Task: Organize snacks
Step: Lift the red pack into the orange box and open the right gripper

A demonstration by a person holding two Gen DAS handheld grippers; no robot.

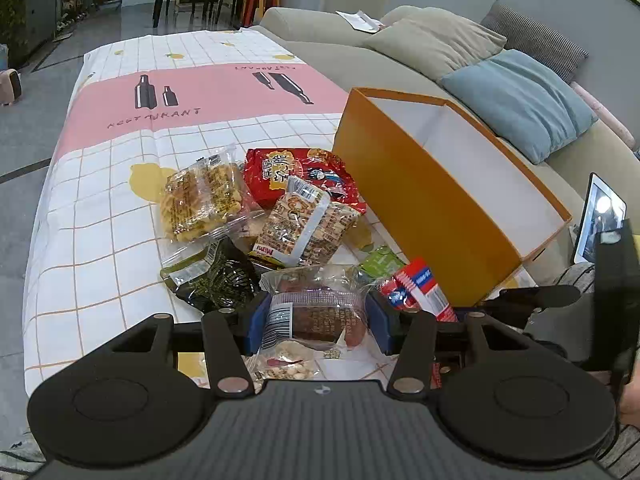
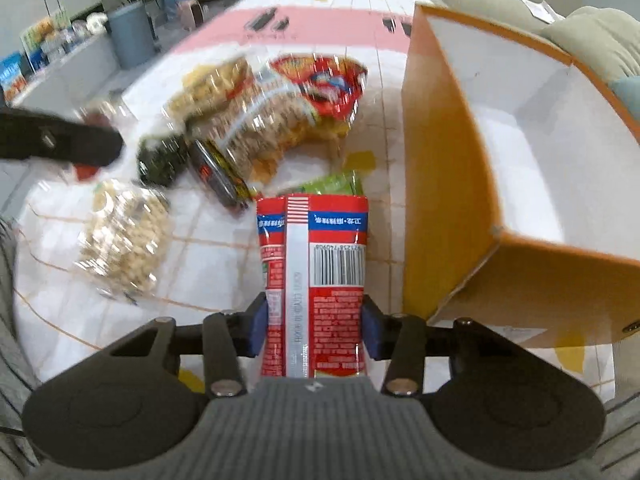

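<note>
On the table covered with a white grid-patterned cloth with a pink band [image 1: 120, 208], both grippers hold snack packets beside a tall orange cardboard box with a white inside [image 1: 420, 200]. The left gripper [image 1: 316, 326] has its blue pads about half apart and pressed on either side of a clear plastic packet holding a dark brown cake with a barcode label [image 1: 316, 316], which sits just above the cloth at the near edge of the snack pile. The right gripper [image 2: 314, 330] stands at a similar width, its blue pads clamped on the lower part of a long red, white and blue foil packet with a barcode [image 2: 316, 248]; the packet points away from the camera, its far end near a small green packet [image 2: 336, 184] and just left of the box's orange wall. The box stands open-topped at the right of the pile and looks empty in what shows of its inside. Loose on the cloth lie a clear bag of yellow twisted crackers [image 1: 200, 200], a red printed crisp bag [image 1: 296, 176], a clear bag of tan biscuits with a white stripe [image 1: 308, 224], a dark green seaweed-like packet [image 1: 212, 276] and a clear bag of pale puffed pieces [image 2: 124, 236]. A grey sofa with blue and beige cushions [image 1: 516, 92] runs behind the box.
</note>
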